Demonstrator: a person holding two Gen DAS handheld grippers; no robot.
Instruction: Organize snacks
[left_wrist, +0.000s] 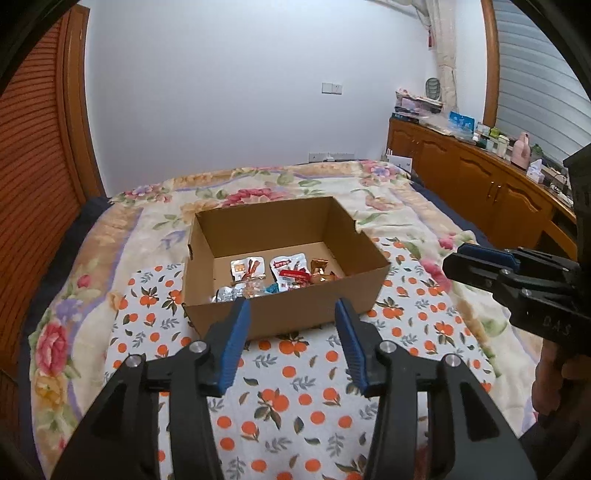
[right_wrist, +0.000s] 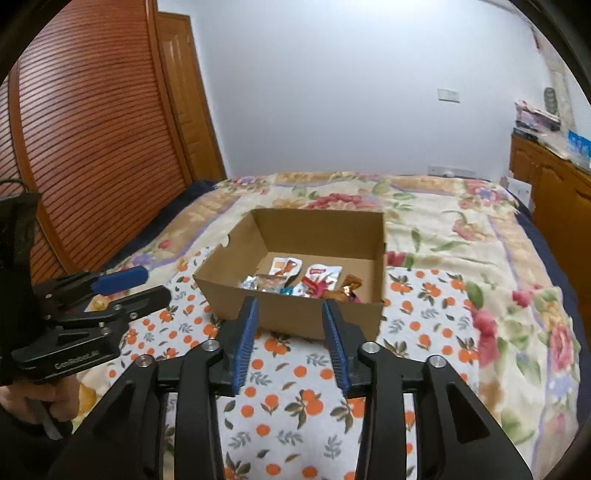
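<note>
Snacks in the box, both my tools empty
My left tool (left_wrist: 291, 308) and right tool (right_wrist: 290, 306) gape before the cardboard box (left_wrist: 280, 310) on the bed (left_wrist: 92, 295); its near wall hides some snack packets (left_wrist: 284, 275), perhaps several

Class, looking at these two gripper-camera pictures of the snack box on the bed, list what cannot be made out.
- Snacks nearest the camera: left wrist view, hidden behind the cardboard box's front wall.
- Packet lettering: right wrist view, too small.
- Right gripper: left wrist view, side-on, cut by the edge.
</note>
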